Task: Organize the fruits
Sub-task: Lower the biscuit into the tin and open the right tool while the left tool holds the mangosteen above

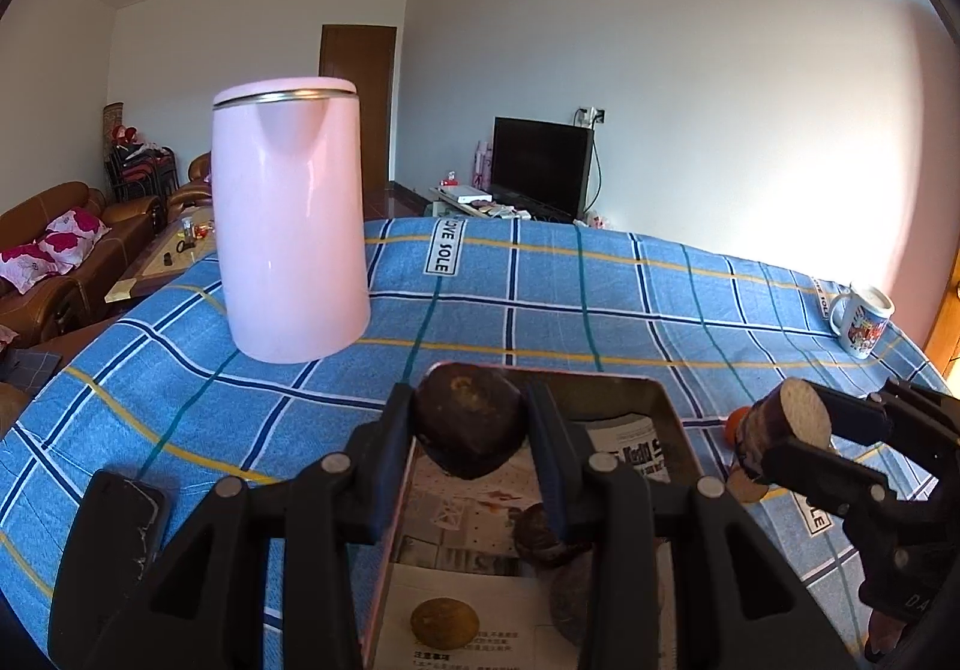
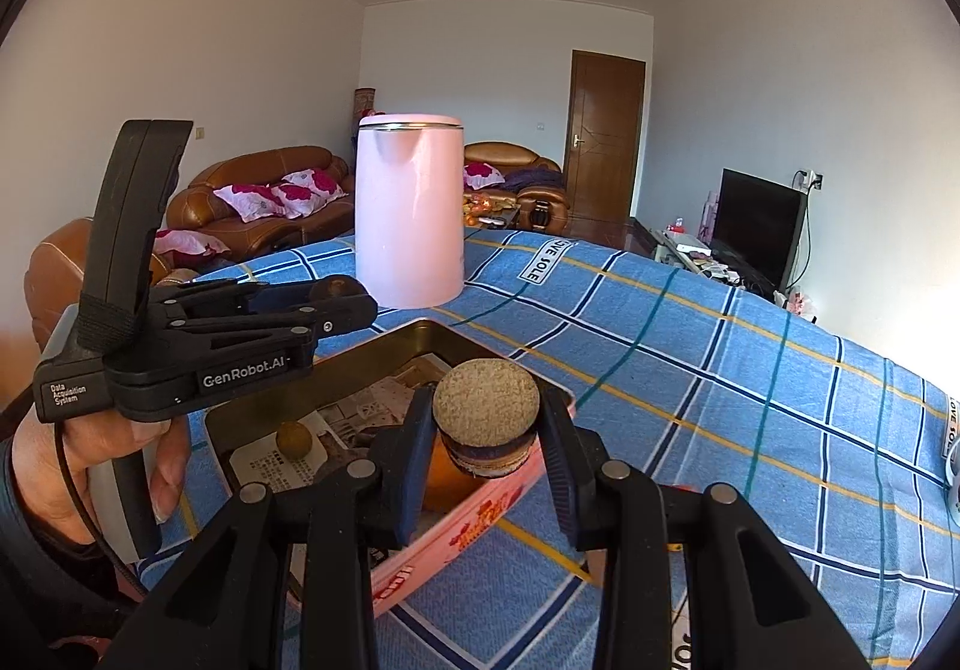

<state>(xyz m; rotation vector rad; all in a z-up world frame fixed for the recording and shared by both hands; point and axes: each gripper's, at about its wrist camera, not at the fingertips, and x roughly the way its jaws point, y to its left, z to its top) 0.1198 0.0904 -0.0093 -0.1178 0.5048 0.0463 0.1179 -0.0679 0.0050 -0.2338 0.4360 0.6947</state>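
Both grippers are loaded over the pink rectangular metal tin [image 2: 543,481] on the blue checked counter [image 1: 540,304], left gripper [image 1: 471,430] clamping a dark brown wrinkled fruit [image 1: 468,421], right gripper [image 2: 486,445] clamping a cut-ended purple piece [image 2: 486,418], while a small yellowish-brown round fruit [image 1: 444,623] already lies inside, so sorting looks partway done.

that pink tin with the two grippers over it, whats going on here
A person holds a gripper in each hand over an open pink tin lined with paper, on a blue checked cloth. The left gripper is shut on a dark brown fruit; the right gripper is shut on a cut sugarcane piece. A small round fruit already lies inside.
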